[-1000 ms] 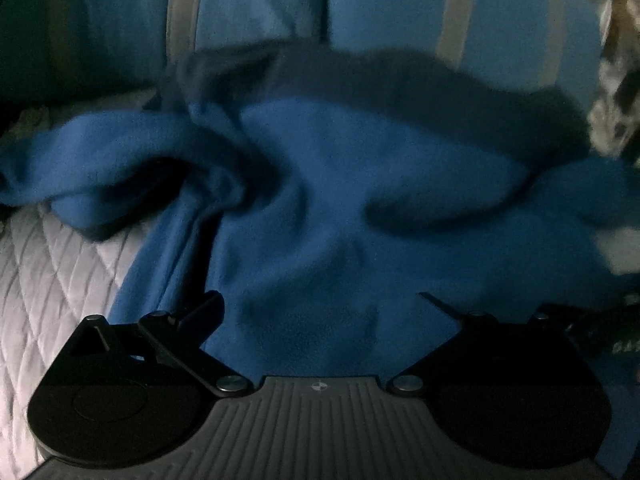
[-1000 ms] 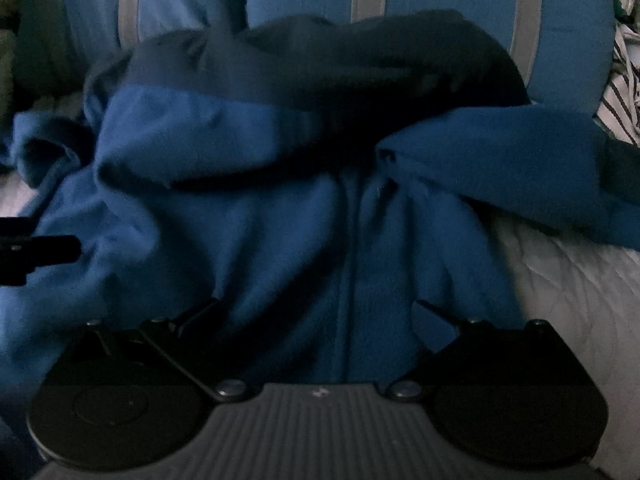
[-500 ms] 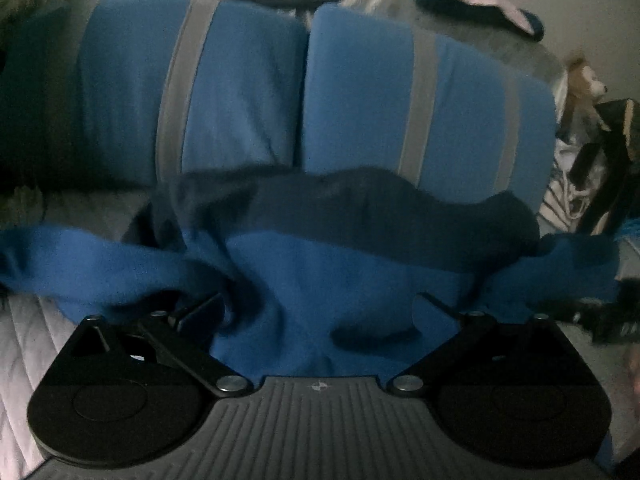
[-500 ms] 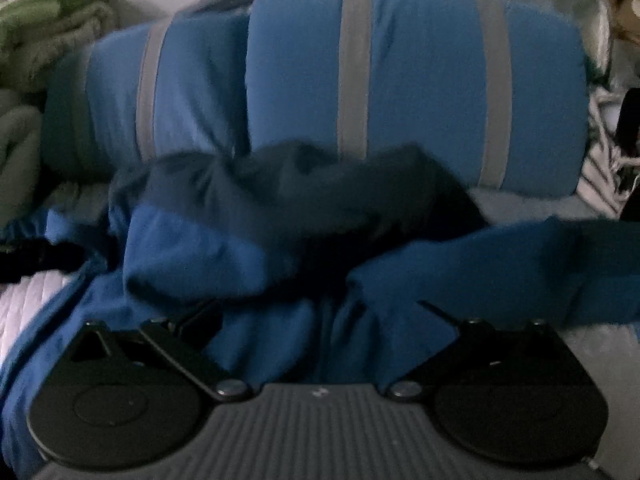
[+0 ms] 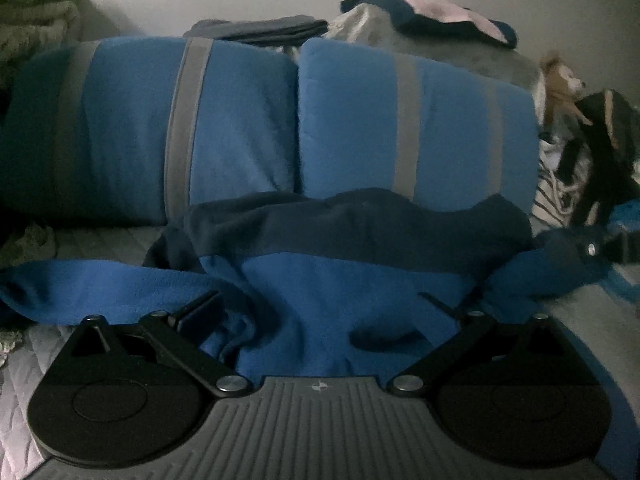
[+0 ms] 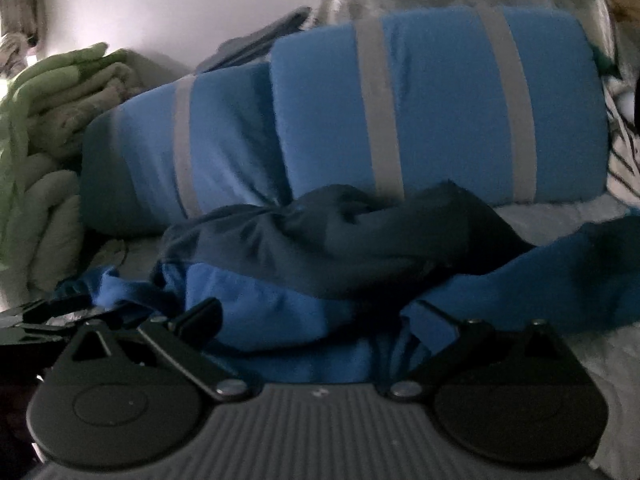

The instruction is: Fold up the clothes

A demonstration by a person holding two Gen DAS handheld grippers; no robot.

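Note:
A blue fleece top with a navy upper band lies rumpled on the quilted bed. One sleeve stretches left, the other goes right. My left gripper is low at the near edge of the fleece, open, with cloth lying between its wide-spread fingers. In the right wrist view the same fleece is bunched, its navy part heaped on top. My right gripper is open too, fleece between its fingers.
Two blue pillows with grey stripes stand just behind the fleece. A green blanket pile is at the left, a soft toy and striped cloth at the right. Folded clothes lie behind the pillows. A pale quilted cover spreads beneath.
Both cameras have tilted up and pulled back from the fleece, so the pillows and wall now show. The fleece sits lower in view. Both grippers' fingers stay spread as before.

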